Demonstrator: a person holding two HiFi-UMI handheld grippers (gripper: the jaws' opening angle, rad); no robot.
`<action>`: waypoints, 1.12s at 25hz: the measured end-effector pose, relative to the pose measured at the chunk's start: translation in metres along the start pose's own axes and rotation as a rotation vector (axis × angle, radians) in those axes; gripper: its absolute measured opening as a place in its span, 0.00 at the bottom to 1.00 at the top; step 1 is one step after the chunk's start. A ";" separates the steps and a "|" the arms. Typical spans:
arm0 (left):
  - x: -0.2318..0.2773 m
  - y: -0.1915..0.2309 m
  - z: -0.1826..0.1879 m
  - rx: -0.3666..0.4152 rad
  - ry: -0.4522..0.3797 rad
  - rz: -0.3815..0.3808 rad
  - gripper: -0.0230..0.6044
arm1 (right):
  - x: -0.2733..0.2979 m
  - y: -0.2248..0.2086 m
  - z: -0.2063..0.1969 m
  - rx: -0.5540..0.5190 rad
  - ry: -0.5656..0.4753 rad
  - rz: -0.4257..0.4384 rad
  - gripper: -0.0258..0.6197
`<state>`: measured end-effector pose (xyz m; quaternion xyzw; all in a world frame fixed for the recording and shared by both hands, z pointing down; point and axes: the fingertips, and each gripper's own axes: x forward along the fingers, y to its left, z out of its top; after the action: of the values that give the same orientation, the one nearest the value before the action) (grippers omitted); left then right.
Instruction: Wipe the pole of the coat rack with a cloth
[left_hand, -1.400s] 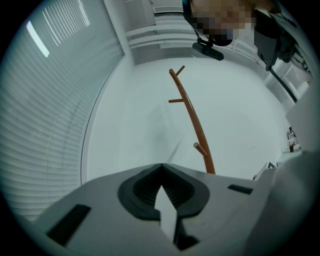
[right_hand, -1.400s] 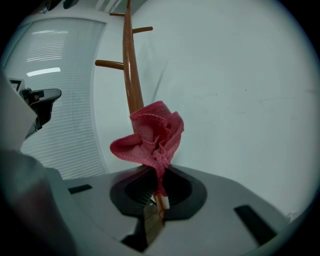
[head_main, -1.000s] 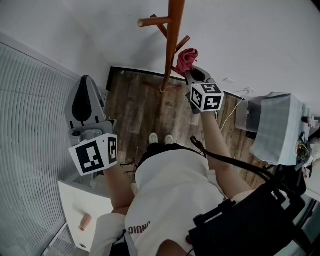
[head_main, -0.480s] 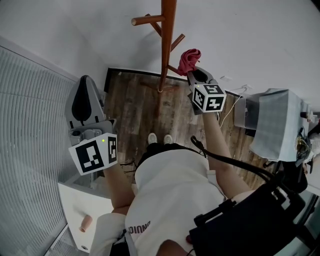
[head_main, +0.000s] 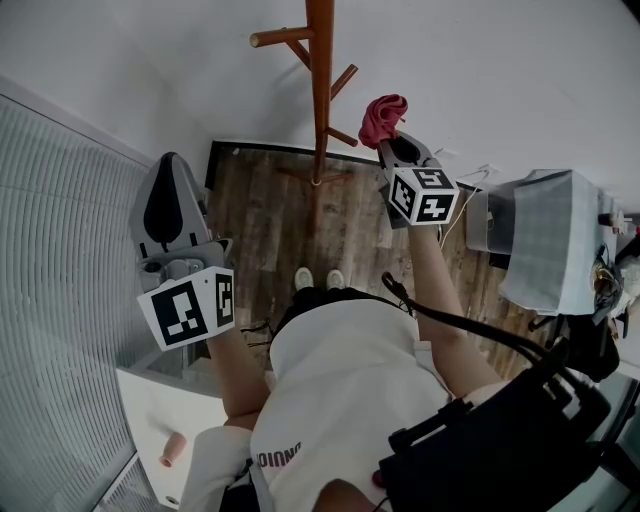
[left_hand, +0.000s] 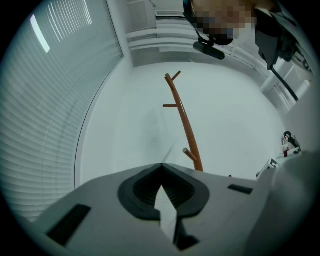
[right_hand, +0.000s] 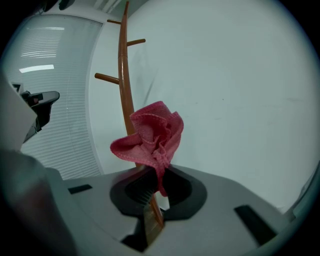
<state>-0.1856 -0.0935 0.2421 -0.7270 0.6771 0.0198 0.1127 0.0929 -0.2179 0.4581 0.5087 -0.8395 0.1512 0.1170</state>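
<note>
The right gripper (head_main: 386, 142) has its fingers pinched on a crumpled pink cloth (head_main: 382, 115), held at 3 o'clock from the coat rack pole (head_main: 320, 90) and apart from it. The left gripper (head_main: 172, 163), at 8 o'clock, has its fingers closed together and empty.

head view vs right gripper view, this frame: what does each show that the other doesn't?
Head view only: the left tongs held off to the side, the wooden floor, the person's torso, and a visible gap between the pink cloth and the pole. Right gripper view only: the cloth's tail pinched between the jaws of the right tongs. There, cloth and pole overlap, so contact can't be judged. Both: the cloth, the pole with its pegs, the white wall.
</note>
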 end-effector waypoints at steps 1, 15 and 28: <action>-0.001 -0.001 0.001 0.000 -0.002 -0.002 0.06 | -0.003 0.000 0.003 0.002 -0.010 -0.001 0.11; -0.011 -0.016 0.014 0.010 -0.028 -0.021 0.06 | -0.078 0.027 0.120 -0.049 -0.348 0.039 0.11; -0.008 -0.022 0.017 0.014 -0.042 -0.022 0.06 | -0.132 0.052 0.195 -0.178 -0.570 0.058 0.11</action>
<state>-0.1627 -0.0816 0.2302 -0.7331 0.6666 0.0289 0.1320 0.0987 -0.1595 0.2241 0.4943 -0.8625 -0.0688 -0.0837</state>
